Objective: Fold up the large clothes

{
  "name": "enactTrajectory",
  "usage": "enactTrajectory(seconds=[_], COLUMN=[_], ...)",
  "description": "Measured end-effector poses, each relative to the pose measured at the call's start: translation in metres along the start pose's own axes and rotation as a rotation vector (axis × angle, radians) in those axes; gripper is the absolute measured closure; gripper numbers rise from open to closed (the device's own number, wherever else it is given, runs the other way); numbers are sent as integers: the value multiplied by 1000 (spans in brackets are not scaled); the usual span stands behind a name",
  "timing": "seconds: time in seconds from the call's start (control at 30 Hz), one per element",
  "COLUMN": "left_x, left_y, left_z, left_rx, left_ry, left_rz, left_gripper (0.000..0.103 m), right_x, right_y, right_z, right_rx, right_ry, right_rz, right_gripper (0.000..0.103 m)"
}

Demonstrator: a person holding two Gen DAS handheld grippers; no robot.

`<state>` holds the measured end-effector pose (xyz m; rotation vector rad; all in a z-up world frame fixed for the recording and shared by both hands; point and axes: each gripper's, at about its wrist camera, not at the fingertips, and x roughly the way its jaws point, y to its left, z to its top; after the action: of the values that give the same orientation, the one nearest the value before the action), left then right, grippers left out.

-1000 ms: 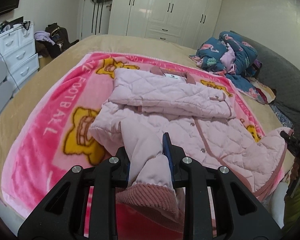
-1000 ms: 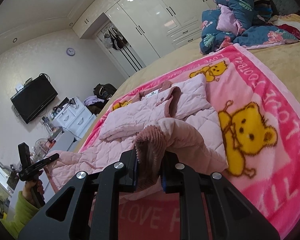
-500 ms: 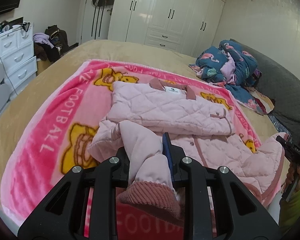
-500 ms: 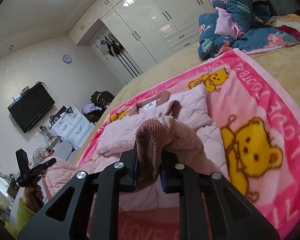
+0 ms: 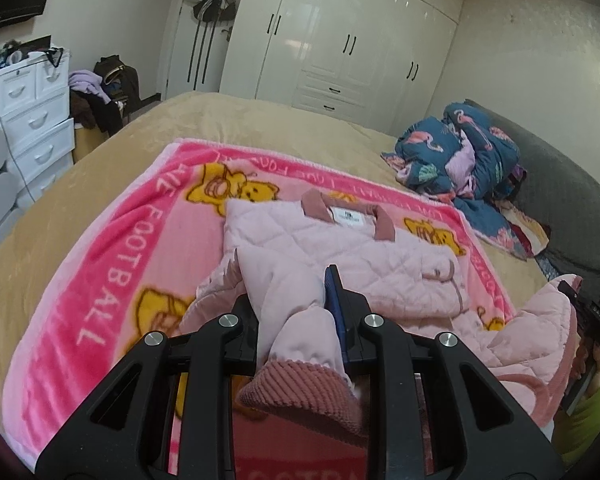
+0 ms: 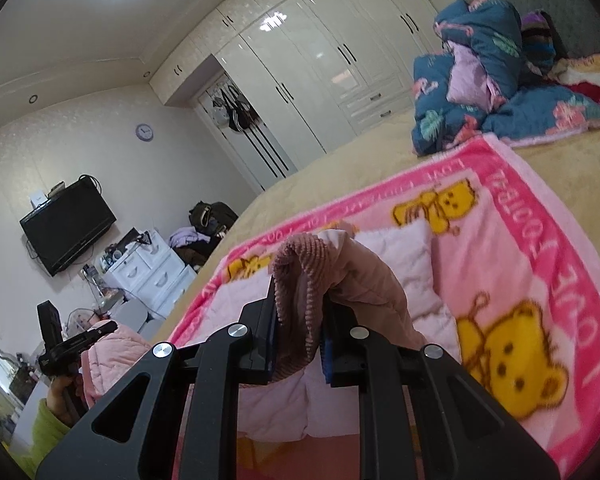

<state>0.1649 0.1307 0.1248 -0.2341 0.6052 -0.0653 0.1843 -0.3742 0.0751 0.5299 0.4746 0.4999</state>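
A pale pink quilted jacket (image 5: 388, 260) lies collar-away on a pink bear-print blanket (image 5: 112, 264). My left gripper (image 5: 296, 296) is shut on a pink fold of the jacket's near end, and the ribbed cuff (image 5: 300, 388) hangs out behind the jaws. In the right wrist view my right gripper (image 6: 300, 308) is shut on another ribbed cuff (image 6: 296, 276), with jacket fabric (image 6: 372, 280) draped over its right finger. Both held ends are lifted above the blanket (image 6: 540, 240). Each gripper shows at the edge of the other's view: the right gripper (image 5: 592, 312) and the left gripper (image 6: 72, 344).
A blue flamingo-print quilt (image 5: 460, 152) is heaped at the bed's far right by a grey headboard (image 5: 560, 192). White drawers (image 5: 32, 112) and a clothes heap stand left of the bed. White wardrobes (image 5: 340, 32) line the far wall; a TV (image 6: 66, 224) hangs on the wall.
Both grippers have risen and moved toward the collar, carrying the jacket's near end up off the blanket. Their grips have not changed.
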Motion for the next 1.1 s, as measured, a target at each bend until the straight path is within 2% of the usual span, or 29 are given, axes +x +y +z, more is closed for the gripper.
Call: enactTrajectory(seconds=[0.33, 0.5, 0.77, 1.1], left_x=[9, 19, 47, 82], left_y=[2, 2, 7, 21], left_z=[43, 63, 71, 68], left_rx=[-15, -22, -18, -4], left_ry=[-37, -57, -64, -61], left_rz=[19, 37, 87, 125], left_gripper=[86, 86, 86, 84], right_x=[9, 28, 62, 100], right_y=[10, 9, -14, -27], right_z=[57, 80, 94, 92], right_rx=[-54, -58, -3, -33], right_ry=[-76, -99, -89, -54], right_rz=[-9, -25, -55, -144], right_gripper=[88, 88, 88, 88])
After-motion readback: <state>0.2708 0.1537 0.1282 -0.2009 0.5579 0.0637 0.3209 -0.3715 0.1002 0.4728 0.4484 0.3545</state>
